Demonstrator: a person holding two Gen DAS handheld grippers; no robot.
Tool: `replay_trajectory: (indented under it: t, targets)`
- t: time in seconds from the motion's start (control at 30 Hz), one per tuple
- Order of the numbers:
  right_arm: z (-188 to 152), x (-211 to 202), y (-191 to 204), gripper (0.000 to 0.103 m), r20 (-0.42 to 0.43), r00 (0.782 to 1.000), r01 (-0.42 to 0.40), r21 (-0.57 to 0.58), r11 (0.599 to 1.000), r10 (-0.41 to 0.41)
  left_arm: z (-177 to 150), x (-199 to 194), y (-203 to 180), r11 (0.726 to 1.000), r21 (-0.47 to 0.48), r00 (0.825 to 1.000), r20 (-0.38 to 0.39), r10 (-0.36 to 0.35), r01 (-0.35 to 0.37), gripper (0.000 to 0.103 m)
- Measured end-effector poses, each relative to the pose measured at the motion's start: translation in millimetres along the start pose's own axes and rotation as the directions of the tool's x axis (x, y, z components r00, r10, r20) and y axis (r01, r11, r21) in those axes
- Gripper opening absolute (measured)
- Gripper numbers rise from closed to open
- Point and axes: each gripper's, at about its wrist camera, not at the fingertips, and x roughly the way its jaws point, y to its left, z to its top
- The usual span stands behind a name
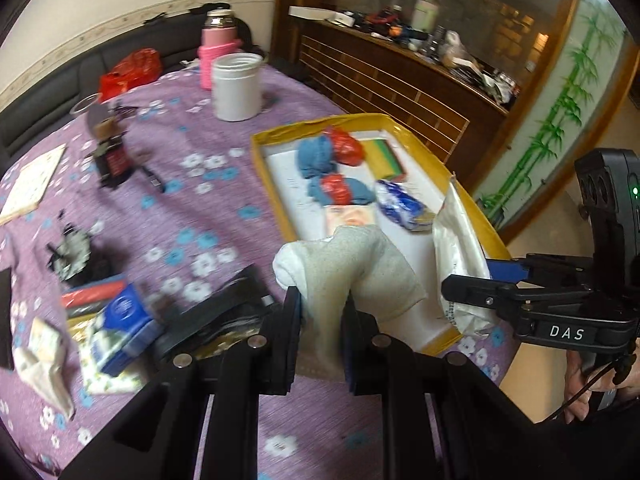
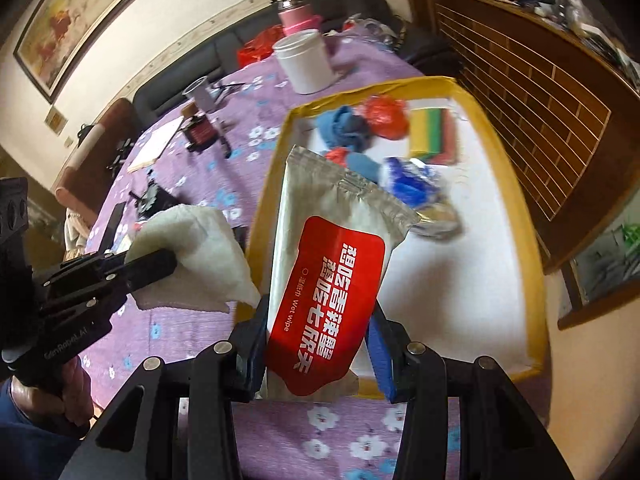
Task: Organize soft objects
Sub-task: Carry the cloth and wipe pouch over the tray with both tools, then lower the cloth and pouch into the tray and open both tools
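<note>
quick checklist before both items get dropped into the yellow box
1. Left tool shut on the sock: ok.
2. Right tool shut on the wipes pack: ok.
3. Bare floor in the box for both: ok, near part is bare.
4. Sock over the box: cannot tell, it hangs near the box's near edge.
5. Pack over the box: cannot tell, it hangs at the near rim.
6. Tools apart from each other: ok, a gap shows between them.
</note>
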Motion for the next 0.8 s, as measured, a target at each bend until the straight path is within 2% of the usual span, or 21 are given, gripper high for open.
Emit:
replay_trajectory:
  t: [0.23, 0.47, 0.77, 0.8]
  targets:
    - [2, 0, -31, 0.047, -0.028, 0.999, 0.033, 0.035, 0.999, -0.032, 3, 35, -28, 0.999, 0.038, 0.998, -0.058, -0.033, 0.036, 0.017]
    - [4, 15, -46, 0.047, -0.080, 0.996, 0.043, 0.028, 0.999, -0.041, -4, 64, -49, 0.995, 0.081, 0.992, -0.121, -0.043, 0.053, 0.017]
    - [0, 35, -51, 0.047, -0.147, 0.989, 0.037, 0.000, 0.999, -0.037, -17, 82, -53, 0.996, 0.081, 0.986, -0.166, -0.032, 0.046, 0.018]
    - [0, 35, -51, 0.047, -0.149, 0.988, 0.035, -0.003, 0.999, -0.035, -18, 82, -52, 0.996, 0.080, 0.986, -0.165, -0.027, 0.041, 0.020]
